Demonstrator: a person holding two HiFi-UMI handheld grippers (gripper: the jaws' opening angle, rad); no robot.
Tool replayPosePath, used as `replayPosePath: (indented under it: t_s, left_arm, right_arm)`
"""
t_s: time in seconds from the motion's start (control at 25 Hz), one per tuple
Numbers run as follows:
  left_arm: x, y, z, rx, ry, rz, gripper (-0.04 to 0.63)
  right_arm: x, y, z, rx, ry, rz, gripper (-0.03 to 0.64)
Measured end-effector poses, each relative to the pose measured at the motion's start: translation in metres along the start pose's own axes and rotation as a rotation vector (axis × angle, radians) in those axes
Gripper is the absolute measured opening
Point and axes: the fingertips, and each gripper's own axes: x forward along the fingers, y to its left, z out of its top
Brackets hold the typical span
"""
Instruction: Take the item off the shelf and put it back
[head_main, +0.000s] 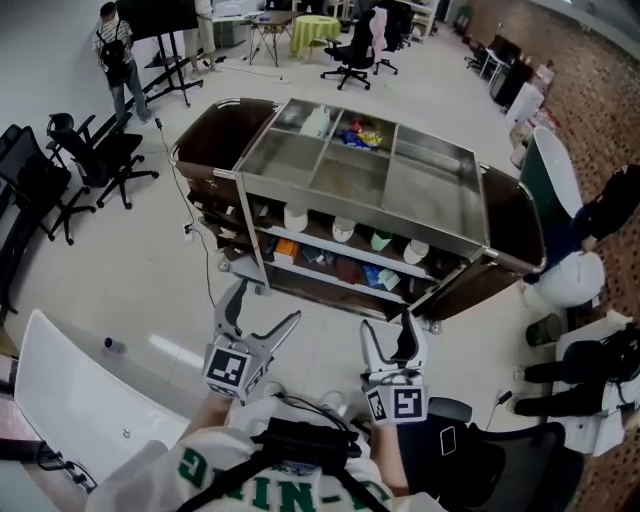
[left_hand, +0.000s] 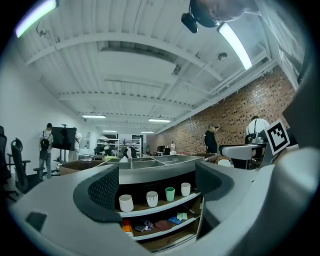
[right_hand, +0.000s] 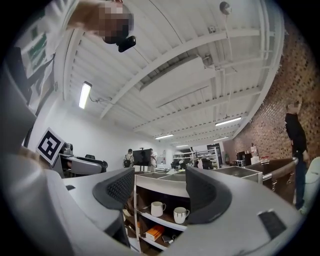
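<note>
Nearest the lens, grey plastic left claw (head_main: 268, 302) and matching right claw (head_main: 388, 325), each with a square-marker cube, both spread wide on nothing, held level short of a steel-topped brown trolley (head_main: 440, 200). Standing in a row along the front edge of its upper shelf (head_main: 330, 248): three white ceramic cups (left_hand: 152, 198) and one pale green cup (left_hand: 170, 193). Equally fitting a reach yet to come or a cup already set back. Either way: keep both claws level, move square to the shelf's front edge, stay clear of the close-set cups.
</note>
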Motion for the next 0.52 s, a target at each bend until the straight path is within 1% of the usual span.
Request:
replayPosePath:
  t_s: [0.2, 0.52]
  left_arm:
    - [0.007, -0.001, -0.007, -0.016, -0.001, -0.015, 0.465]
    - [0.016, 0.003, -0.011, -0.040, 0.006, -0.025, 0.465]
  right_arm:
    - [-0.007, -0.009, -0.009, 0.000, 0.026, -0.028, 0.342]
    - [-0.008, -0.019, -0.013, 0.017, 0.031, -0.043, 0.342]
